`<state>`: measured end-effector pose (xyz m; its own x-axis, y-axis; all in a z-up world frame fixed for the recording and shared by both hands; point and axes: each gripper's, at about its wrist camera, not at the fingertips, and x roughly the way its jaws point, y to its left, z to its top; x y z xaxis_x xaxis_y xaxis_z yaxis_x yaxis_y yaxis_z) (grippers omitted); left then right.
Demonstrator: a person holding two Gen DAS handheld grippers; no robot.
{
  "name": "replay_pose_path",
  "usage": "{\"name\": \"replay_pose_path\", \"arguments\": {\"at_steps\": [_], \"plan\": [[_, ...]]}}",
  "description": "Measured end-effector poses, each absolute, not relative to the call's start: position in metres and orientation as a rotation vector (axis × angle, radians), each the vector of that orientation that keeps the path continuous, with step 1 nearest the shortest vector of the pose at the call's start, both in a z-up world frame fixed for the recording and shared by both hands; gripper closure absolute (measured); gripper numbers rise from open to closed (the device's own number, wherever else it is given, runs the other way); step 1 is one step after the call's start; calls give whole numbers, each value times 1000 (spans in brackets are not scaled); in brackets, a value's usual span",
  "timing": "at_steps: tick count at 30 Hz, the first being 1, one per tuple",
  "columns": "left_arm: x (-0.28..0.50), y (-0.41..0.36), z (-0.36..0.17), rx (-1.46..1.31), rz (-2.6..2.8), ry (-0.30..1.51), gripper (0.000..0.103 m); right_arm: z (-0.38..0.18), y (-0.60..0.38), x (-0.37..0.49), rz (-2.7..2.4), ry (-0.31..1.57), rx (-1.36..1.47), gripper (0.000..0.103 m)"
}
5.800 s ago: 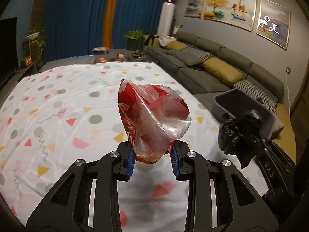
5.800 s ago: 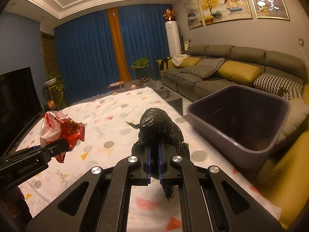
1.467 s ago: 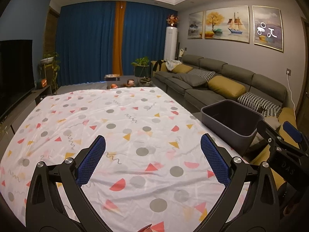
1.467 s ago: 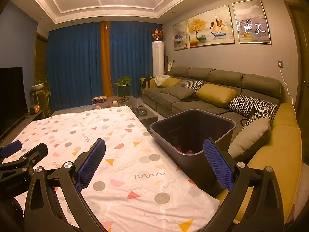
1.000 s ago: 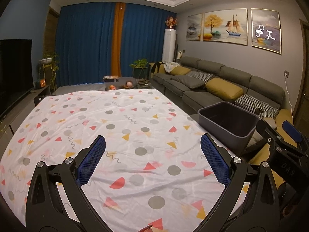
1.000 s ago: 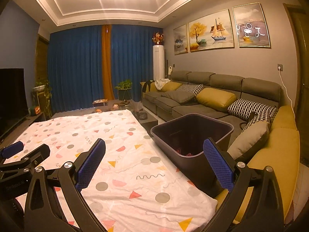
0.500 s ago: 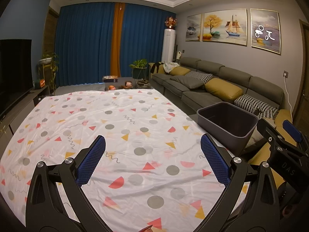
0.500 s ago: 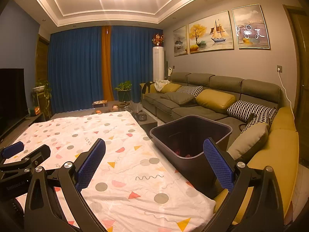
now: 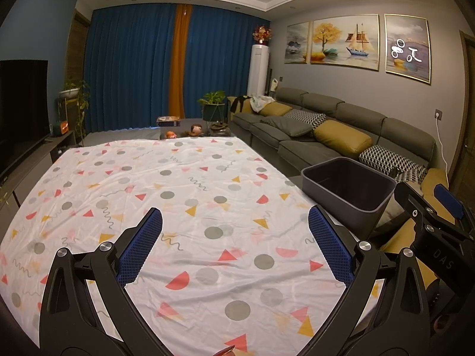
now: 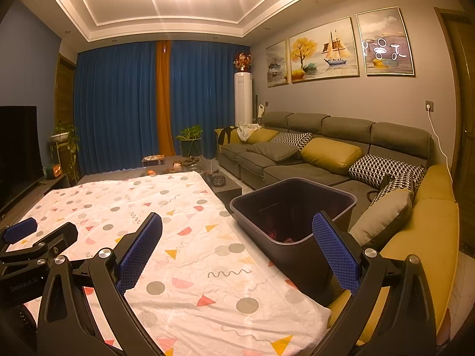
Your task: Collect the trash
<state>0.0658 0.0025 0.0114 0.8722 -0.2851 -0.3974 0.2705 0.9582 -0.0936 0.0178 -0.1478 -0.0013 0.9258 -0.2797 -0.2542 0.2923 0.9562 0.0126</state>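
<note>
A dark grey bin (image 10: 341, 200) stands off the right edge of the table, beside the sofa; it also shows in the left wrist view (image 9: 350, 191). Red trash (image 10: 283, 238) lies at its bottom. My left gripper (image 9: 234, 234) is open and empty above the patterned tablecloth (image 9: 178, 195). My right gripper (image 10: 237, 231) is open and empty, over the table's right edge with its right finger in front of the bin. No trash shows on the tablecloth.
A grey sofa (image 10: 326, 148) with yellow and patterned cushions runs along the right wall. A low coffee table (image 9: 190, 126) with small items and a potted plant (image 9: 213, 106) stand beyond the table. A television (image 9: 20, 109) is at left.
Earlier the left gripper held a red and clear bag and the right a black bag; both are now open and empty. In the last second both views shifted only slightly.
</note>
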Motion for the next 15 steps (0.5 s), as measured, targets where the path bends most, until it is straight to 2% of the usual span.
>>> {"name": "replay_pose_path", "arguments": {"at_steps": [15], "plan": [[66, 2, 11, -35, -292, 421, 6, -1, -148, 18, -295, 257, 52, 5]]}}
